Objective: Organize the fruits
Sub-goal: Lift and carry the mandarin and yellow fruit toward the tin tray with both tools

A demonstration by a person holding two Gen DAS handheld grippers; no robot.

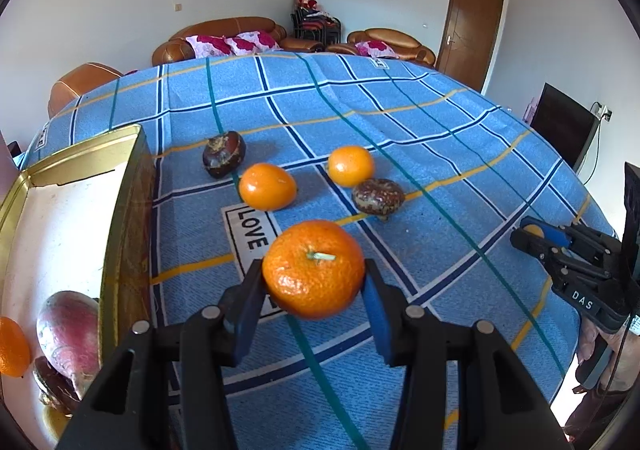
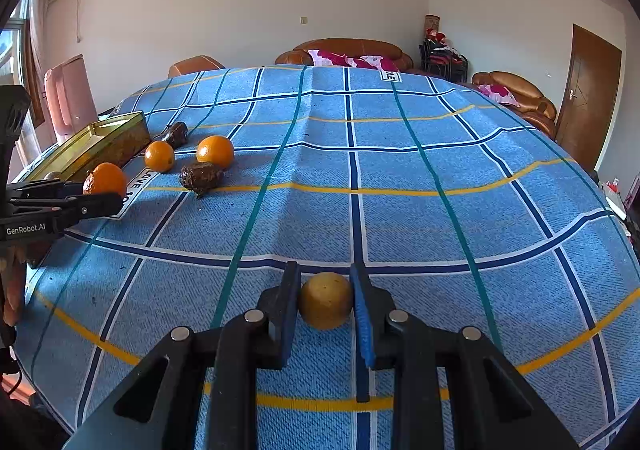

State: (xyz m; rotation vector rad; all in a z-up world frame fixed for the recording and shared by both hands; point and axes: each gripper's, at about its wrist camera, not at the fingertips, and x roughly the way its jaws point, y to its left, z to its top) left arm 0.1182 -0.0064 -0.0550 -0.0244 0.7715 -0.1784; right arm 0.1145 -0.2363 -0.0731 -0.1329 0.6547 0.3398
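A dimpled, stemmed mandarin [image 1: 314,269] is sitting pinched between the left tool's [image 1: 315,282] fingers, hanging above the blue checked tabletop [image 1: 400,130] beside the gold tin [image 1: 124,186]. The right tool [image 2: 325,300] is gripping a smooth, round yellow fruit [image 2: 325,300], its fingers narrowed against both sides.
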